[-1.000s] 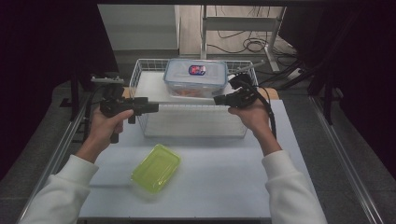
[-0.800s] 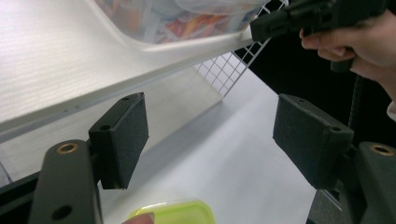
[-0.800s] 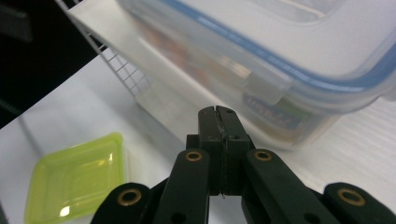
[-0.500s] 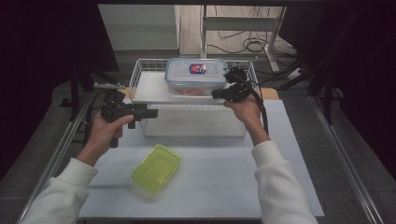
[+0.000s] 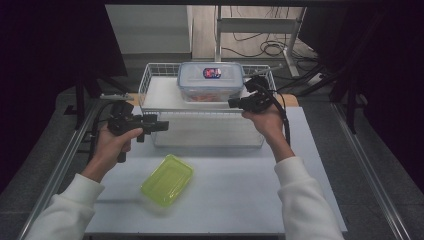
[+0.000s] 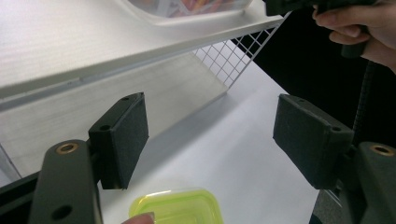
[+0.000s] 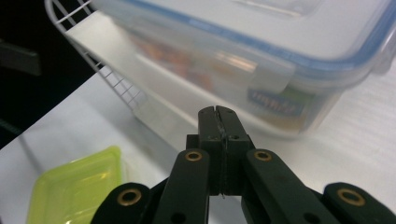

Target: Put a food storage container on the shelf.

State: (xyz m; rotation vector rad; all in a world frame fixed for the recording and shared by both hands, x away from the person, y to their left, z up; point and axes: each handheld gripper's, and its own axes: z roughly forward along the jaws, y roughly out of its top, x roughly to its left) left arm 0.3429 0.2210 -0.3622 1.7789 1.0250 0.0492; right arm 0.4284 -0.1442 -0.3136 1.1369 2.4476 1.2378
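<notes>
A clear food container with a blue-rimmed lid sits in a white wire basket at the back of the table. My right gripper hovers just to the right of the container, its jaws shut with nothing between them. My left gripper is held at the basket's front left corner, jaws open and empty. A lime-green lidded box lies on the white table, nearer the person than both grippers.
The basket stands on a white raised shelf with a wire mesh side. The white tabletop runs between metal rails. Dark curtains and floor cables lie beyond the table.
The right hand has shifted a little toward the container. The left hand has barely moved. Both jaws stand as before.
</notes>
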